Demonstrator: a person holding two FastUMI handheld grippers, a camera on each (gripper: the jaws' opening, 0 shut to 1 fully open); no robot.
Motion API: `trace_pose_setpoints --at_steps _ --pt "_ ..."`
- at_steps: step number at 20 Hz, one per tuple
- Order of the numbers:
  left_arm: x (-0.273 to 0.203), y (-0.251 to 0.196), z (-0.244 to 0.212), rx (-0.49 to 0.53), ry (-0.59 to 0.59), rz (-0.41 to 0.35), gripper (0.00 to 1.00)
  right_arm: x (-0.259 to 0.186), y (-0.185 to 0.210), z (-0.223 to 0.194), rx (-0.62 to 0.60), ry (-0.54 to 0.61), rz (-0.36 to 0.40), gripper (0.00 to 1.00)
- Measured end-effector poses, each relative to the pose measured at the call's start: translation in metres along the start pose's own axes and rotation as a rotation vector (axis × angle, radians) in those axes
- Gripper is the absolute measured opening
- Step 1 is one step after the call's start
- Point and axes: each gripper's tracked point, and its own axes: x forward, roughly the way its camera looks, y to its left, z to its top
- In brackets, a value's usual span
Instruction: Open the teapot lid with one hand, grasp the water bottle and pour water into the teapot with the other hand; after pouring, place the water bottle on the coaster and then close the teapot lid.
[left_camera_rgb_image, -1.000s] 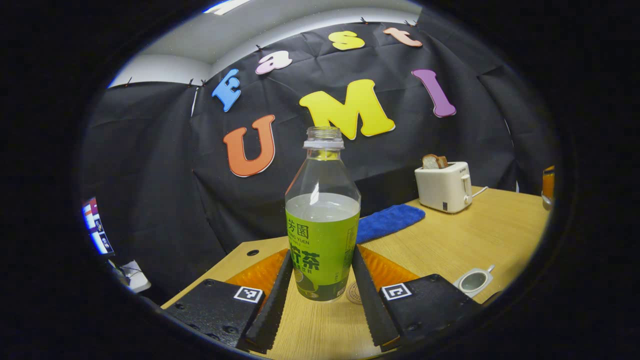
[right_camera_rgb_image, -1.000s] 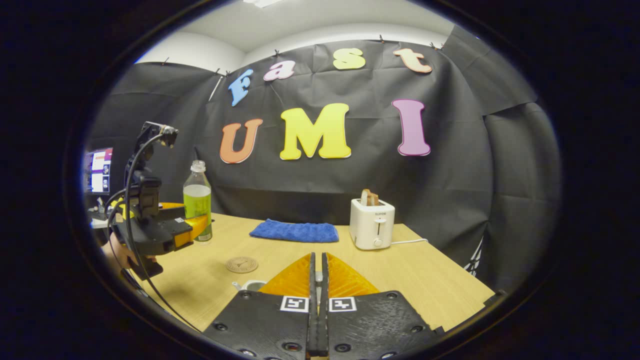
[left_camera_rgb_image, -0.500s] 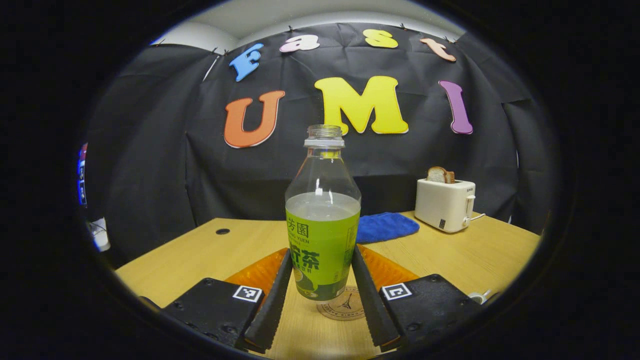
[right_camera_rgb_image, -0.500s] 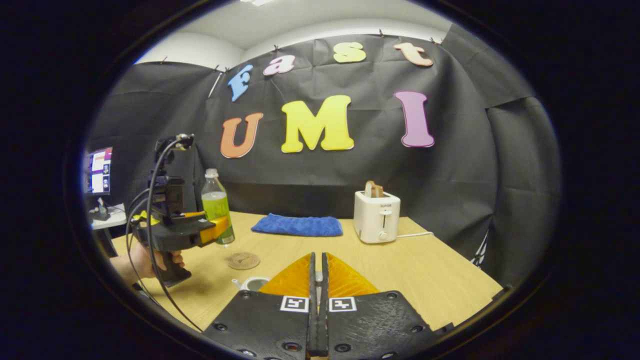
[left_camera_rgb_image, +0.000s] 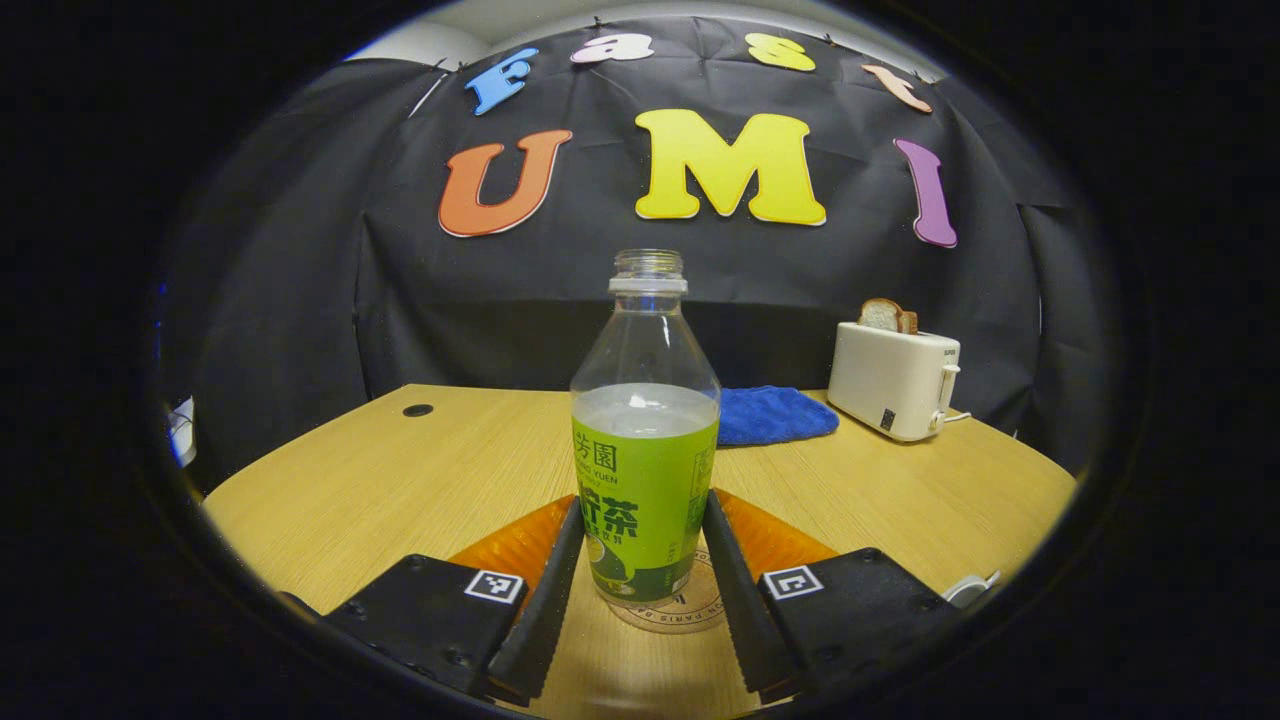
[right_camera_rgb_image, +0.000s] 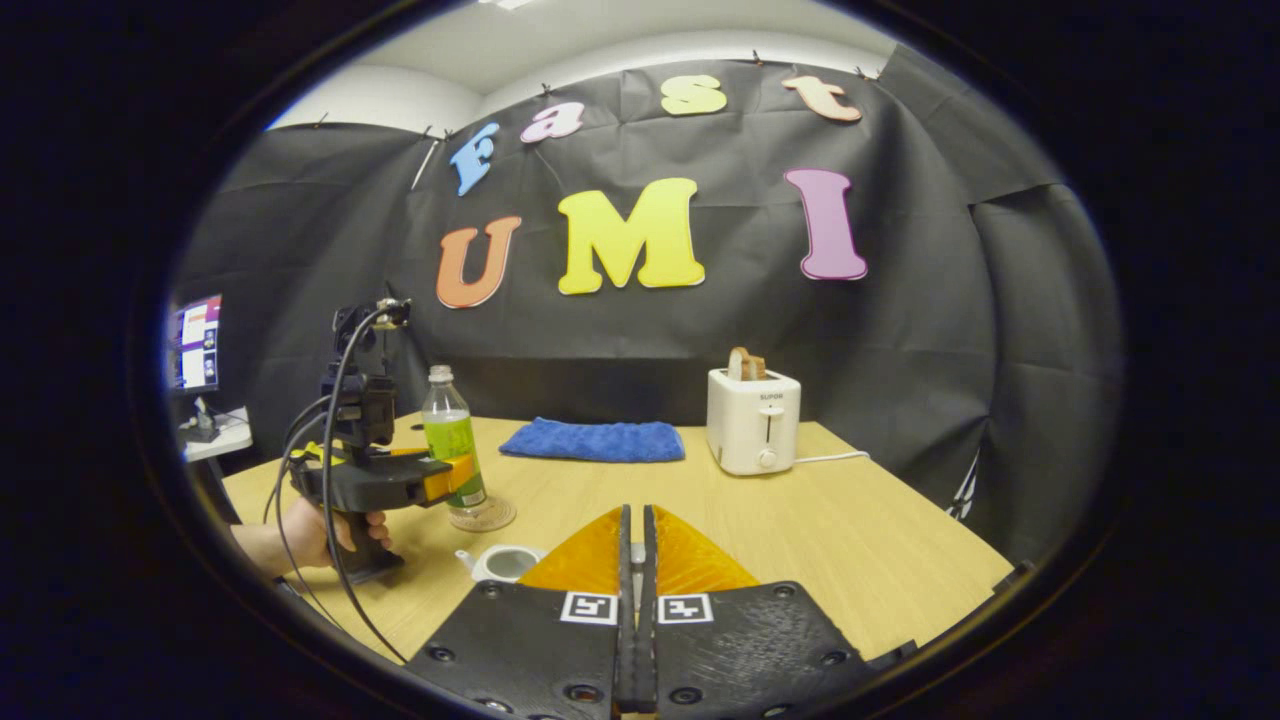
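Holding the bottle (left_camera_rgb_image: 645, 470) upright, the left hand-held gripper (left_camera_rgb_image: 640, 580) has both fingers clamped on its label, and the base sits over the coaster (left_camera_rgb_image: 668, 610), touching or just above, I can't tell which. In the right gripper view that same bottle (right_camera_rgb_image: 455, 455) stands near the left bench (right_camera_rgb_image: 850, 520) edge, with the open teapot (right_camera_rgb_image: 503, 563) just in front of the coaster (right_camera_rgb_image: 483, 515). The risk now: the bottle has no cap, so letting go while it's tilted or off-centre could tip it and spill toward the teapot. The right hand-held gripper (right_camera_rgb_image: 632, 560) has its fingers pressed together, on the lid I'd judge, though I can't tell what's between them. Further right, the blue cloth (right_camera_rgb_image: 594, 440) and toaster (right_camera_rgb_image: 752, 432) sit well back, leaving broad open bench for pulling away.
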Motion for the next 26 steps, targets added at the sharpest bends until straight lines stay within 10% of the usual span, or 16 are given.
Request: trace_pose_setpoints --at_steps 17,26 --pt "-0.003 -0.017 0.000 -0.024 0.010 -0.044 0.77 -0.002 0.002 0.000 0.000 0.000 0.012 0.00" --pt "-0.023 -0.003 0.005 -0.010 -0.024 0.018 0.98 0.001 0.013 0.004 -0.001 -0.009 0.031 0.00"
